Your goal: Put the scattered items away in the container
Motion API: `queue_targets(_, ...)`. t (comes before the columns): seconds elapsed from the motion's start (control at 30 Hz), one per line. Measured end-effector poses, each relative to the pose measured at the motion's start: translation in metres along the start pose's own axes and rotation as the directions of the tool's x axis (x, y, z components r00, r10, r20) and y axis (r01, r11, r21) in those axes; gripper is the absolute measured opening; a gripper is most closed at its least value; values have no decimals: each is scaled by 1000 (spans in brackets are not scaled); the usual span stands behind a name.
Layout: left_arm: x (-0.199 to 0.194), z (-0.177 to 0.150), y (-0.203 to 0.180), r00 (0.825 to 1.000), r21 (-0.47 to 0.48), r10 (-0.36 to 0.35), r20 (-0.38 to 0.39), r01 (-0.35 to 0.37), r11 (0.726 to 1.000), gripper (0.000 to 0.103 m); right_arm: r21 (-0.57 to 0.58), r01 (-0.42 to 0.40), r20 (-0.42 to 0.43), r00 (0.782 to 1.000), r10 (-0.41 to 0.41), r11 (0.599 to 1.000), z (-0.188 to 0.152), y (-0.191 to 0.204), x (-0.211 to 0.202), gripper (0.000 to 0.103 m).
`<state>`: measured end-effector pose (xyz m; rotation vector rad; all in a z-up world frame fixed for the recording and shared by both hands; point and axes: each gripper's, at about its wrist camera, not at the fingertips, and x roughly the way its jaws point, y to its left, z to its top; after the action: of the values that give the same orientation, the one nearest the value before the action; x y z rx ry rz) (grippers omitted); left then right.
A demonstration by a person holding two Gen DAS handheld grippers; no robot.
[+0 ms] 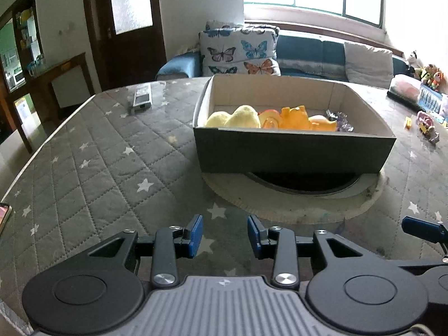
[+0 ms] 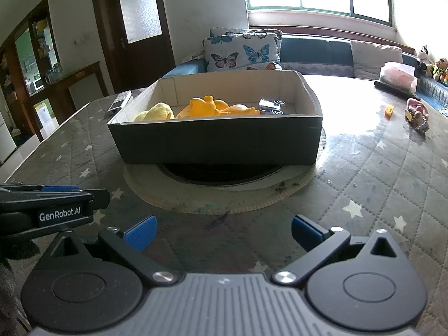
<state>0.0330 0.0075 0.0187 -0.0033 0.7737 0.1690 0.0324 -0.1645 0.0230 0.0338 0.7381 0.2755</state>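
A dark cardboard box (image 1: 294, 151) (image 2: 215, 142) stands on a round mat in the middle of the table. It holds a yellow plush (image 1: 235, 117) (image 2: 156, 112), an orange plastic toy (image 1: 296, 119) (image 2: 212, 107) and a small shiny toy (image 1: 340, 120) (image 2: 270, 105). A pink toy (image 1: 427, 124) (image 2: 417, 114) and a small yellow piece (image 1: 408, 122) (image 2: 389, 110) lie on the table to the right of the box. My left gripper (image 1: 225, 235) is open and empty, low over the table in front of the box. My right gripper (image 2: 222, 233) is open wide and empty, beside it.
A grey star-quilted cloth covers the table (image 1: 98, 168). A remote (image 1: 142, 98) (image 2: 120, 101) lies left of the box. A phone edge (image 1: 4, 215) sits at the far left. A clear tub (image 2: 397, 77) stands at the back right. A sofa with cushions is behind.
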Motion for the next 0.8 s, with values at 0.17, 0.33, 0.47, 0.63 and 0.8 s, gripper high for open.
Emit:
queue_targets(0.17, 1, 0, -1, 1000, 8, 20, -7, -20, 1000, 38, 9, 6, 0, 1000, -6, 1000, 0, -3, 1, 103)
queue_targets(0.33, 3, -2, -3, 1000, 20, 17, -10, -17, 1000, 38, 16, 11, 2, 1000, -11, 1000, 1, -4, 1, 103)
queue_targets(0.47, 5, -2, -2, 1000, 18, 7, -12, -7, 1000, 38, 17, 13, 2, 1000, -13, 1000, 1, -5, 1, 103)
queue_targets(0.63, 8, -3, -2, 1000, 17, -1, -21, 1, 1000, 37, 18, 14, 2, 1000, -14, 1000, 1, -5, 2, 103)
queue_targets(0.8, 9, -4, -2, 1000, 16, -2, -23, 3, 1000, 37, 22, 15, -1, 1000, -15, 1000, 1, -6, 3, 103)
